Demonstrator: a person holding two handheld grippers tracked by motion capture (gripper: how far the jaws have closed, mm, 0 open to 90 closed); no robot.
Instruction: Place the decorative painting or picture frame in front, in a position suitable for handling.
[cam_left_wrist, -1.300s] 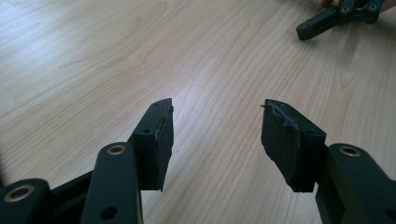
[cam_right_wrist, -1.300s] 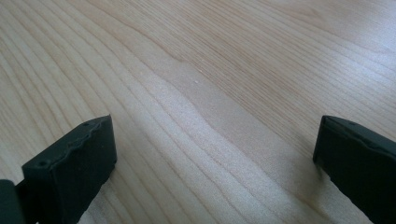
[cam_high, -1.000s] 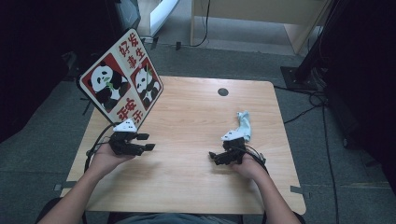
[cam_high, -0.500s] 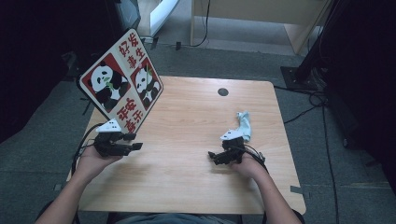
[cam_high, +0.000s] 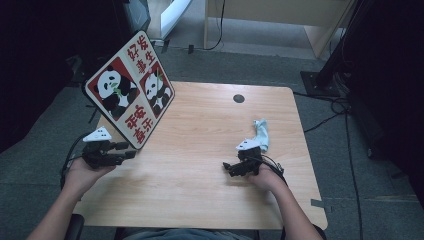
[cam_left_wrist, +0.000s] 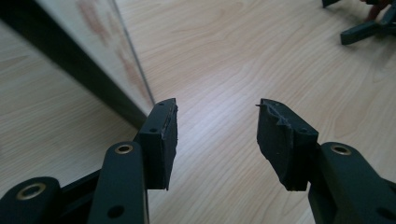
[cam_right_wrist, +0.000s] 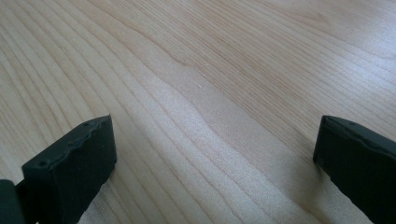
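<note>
Nearest the person, the right gripper (cam_high: 235, 169) rests on the desk (cam_high: 210, 150) with its jaws spread wide and empty. The left gripper (cam_high: 125, 151), jaws apart and just closing with nothing between them, sits beside the lower corner of the panda sign board (cam_high: 131, 90). The board stands tilted on the desk's left edge; it looks stiff, flat, light and likely slick-faced, so its thin lower edge seems the best hold. A crumpled white cloth (cam_high: 261, 134) lies beyond the right gripper.

Matt pale wood-grain table (cam_high: 210, 150), glossy printed panda board (cam_high: 131, 90) with dark rim, matt black plastic-looking pads (cam_left_wrist: 161, 140), soft crumpled pale cloth (cam_high: 261, 132).
</note>
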